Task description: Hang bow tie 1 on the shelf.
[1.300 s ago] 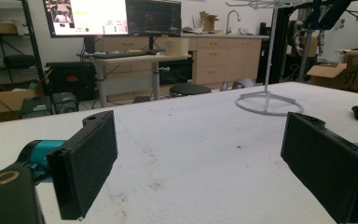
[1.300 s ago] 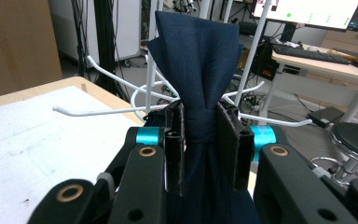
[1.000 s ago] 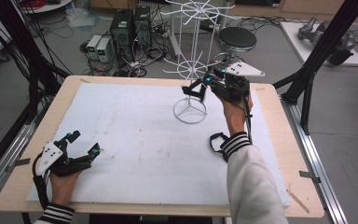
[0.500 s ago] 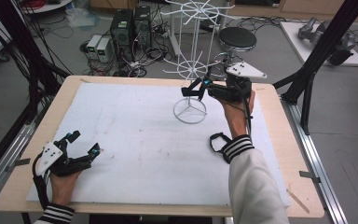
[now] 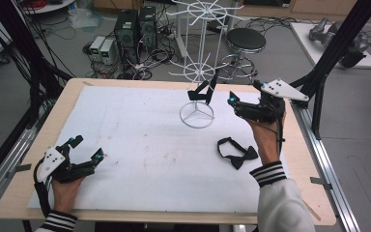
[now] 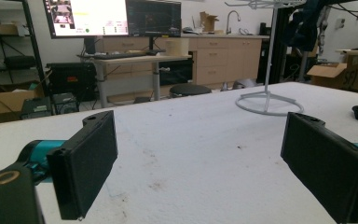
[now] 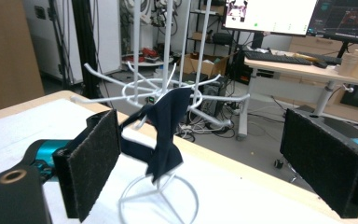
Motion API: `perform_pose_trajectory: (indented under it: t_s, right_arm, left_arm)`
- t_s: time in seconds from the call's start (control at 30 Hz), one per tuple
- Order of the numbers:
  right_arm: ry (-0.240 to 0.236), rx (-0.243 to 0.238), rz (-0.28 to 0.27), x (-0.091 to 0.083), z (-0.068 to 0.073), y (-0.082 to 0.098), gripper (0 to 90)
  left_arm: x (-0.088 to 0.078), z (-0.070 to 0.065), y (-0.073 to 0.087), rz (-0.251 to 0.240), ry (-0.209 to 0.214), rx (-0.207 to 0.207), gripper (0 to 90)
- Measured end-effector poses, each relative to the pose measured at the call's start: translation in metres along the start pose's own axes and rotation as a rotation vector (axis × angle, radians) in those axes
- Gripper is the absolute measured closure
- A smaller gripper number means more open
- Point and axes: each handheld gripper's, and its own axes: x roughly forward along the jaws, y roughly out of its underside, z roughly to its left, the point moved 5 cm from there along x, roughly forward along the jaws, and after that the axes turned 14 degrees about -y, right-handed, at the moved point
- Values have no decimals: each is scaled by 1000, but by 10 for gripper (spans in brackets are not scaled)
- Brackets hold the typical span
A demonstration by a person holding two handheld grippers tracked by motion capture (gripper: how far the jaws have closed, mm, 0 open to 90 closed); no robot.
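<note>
A white wire rack (image 5: 196, 72) stands on a ring base at the table's far middle. A black bow tie (image 5: 203, 92) hangs from one of its lower hooks. In the right gripper view this bow tie (image 7: 165, 130) dangles just ahead of the jaws, which stand wide apart around nothing. My right gripper (image 5: 239, 96) is open, a little to the right of the rack. A second black bow tie (image 5: 236, 152) lies flat on the white mat, beside the right forearm. My left gripper (image 5: 88, 148) rests open at the near left, empty; its view shows the rack base (image 6: 269, 103) far off.
The white mat (image 5: 140, 145) covers most of the wooden table (image 5: 14, 193). Black frame posts (image 5: 340, 43) stand at the table's right and left edges. Computers, cables and a stool (image 5: 244, 38) sit on the floor beyond the far edge.
My right gripper has let go of the bow tie, which now hangs on the rack hook, and has drawn back to the right. The left gripper has not moved.
</note>
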Motion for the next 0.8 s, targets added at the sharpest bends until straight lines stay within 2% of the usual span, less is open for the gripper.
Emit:
perform_pose_trajectory:
  t_s: [0.17, 0.27, 0.5, 0.8]
  right_arm:
    - [-24, -5, 2, -23, 8, 18, 115]
    - [-10, -30, 14, -34, 12, 30, 115]
    - [2, -43, 48, -52, 22, 58, 115]
    - [17, 9, 29, -70, 27, 86, 115]
  left_arm:
    - [0, 0, 0, -2, 0, -3, 112]
    - [0, 0, 0, -2, 2, -4, 112]
    - [0, 1, 0, 3, 3, -4, 112]
    - [0, 0, 0, 3, 3, -4, 112]
